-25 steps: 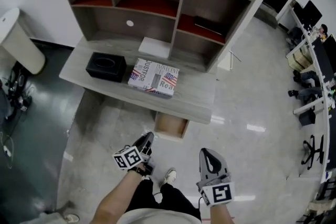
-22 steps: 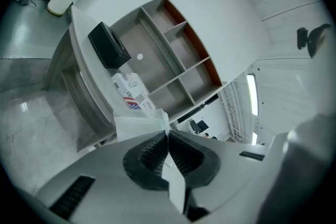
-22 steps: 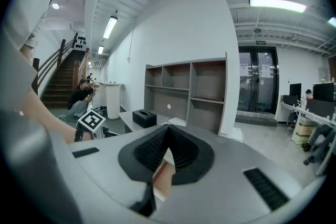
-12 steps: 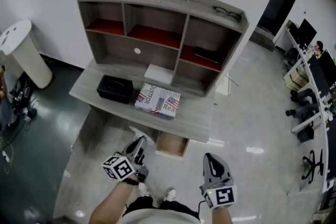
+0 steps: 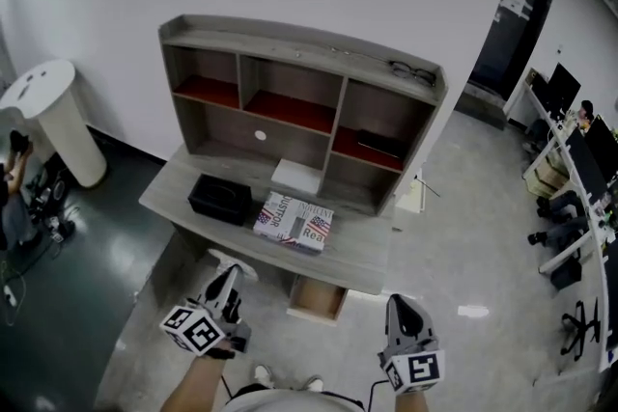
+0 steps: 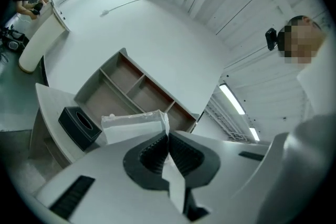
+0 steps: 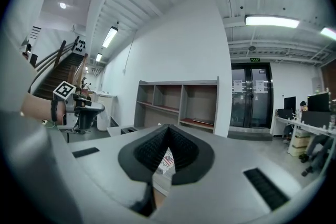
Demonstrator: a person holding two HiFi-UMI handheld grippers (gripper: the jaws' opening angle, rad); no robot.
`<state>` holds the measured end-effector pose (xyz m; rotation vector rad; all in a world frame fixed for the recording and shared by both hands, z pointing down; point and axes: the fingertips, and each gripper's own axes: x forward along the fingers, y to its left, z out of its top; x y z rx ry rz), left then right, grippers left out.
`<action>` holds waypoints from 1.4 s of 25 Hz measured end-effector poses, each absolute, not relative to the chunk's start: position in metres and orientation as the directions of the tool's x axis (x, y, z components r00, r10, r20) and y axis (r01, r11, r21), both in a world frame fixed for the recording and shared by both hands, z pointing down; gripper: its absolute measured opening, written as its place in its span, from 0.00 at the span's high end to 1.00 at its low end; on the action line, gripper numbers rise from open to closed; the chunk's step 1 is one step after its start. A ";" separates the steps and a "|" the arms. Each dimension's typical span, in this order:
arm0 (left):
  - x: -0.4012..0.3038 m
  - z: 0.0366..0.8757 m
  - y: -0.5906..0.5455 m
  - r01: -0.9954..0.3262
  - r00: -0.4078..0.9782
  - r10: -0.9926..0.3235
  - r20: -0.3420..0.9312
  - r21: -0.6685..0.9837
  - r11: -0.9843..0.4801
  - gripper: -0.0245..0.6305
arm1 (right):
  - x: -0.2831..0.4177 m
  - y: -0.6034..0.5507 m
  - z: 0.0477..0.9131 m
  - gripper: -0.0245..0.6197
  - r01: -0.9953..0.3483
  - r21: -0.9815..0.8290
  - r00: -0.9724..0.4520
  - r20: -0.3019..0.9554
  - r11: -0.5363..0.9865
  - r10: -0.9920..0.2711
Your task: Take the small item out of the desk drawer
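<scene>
The desk drawer [image 5: 317, 298] stands pulled out under the grey desk [image 5: 359, 258], showing its pale wood inside. My left gripper [image 5: 229, 278] is in front of the desk, left of the drawer, shut on a small white packet [image 5: 238, 264]. In the left gripper view the gripper [image 6: 167, 136] pinches that packet [image 6: 134, 123] between its ribbed pads, and the packet sticks out beyond the tips. My right gripper [image 5: 399, 303] hovers to the right of the drawer; in the right gripper view the gripper [image 7: 167, 129] has its pads together with nothing between them.
On the desk lie a black tissue box [image 5: 221, 198], a flag-print box [image 5: 294, 221] and a white box [image 5: 296, 176]. A shelf hutch [image 5: 290, 82] stands at the back with glasses [image 5: 413, 69] on top. A white stand [image 5: 53, 116] is at the left, office chairs at the far right.
Both grippers have risen and the head view has pulled back from the desk. The left gripper moved left away from the drawer, keeping hold of the white packet.
</scene>
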<state>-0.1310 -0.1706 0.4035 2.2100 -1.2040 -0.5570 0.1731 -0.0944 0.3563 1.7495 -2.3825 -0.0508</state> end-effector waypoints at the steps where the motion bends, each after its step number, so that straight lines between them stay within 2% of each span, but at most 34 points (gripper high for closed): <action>1: -0.138 0.399 -0.169 -0.633 0.496 -0.862 -0.101 0.637 -0.439 0.93 | 0.177 -0.095 0.353 0.93 -0.945 0.136 -0.283 0.121 0.298 -0.951; 10: -0.188 0.376 -0.141 -0.713 0.370 -0.918 -0.143 0.589 -0.380 0.93 | 0.216 -0.092 0.336 0.93 -0.964 0.147 -0.213 0.080 0.223 -0.974; 18: -0.214 0.379 -0.117 -0.749 0.317 -0.939 -0.134 0.573 -0.334 0.93 | 0.252 -0.083 0.336 0.93 -0.982 0.143 -0.108 0.086 0.120 -0.990; 35: -0.229 0.373 -0.108 -0.744 0.350 -0.925 -0.144 0.558 -0.368 0.93 | 0.190 -0.086 0.334 0.93 -0.969 0.156 -0.175 0.111 0.191 -0.978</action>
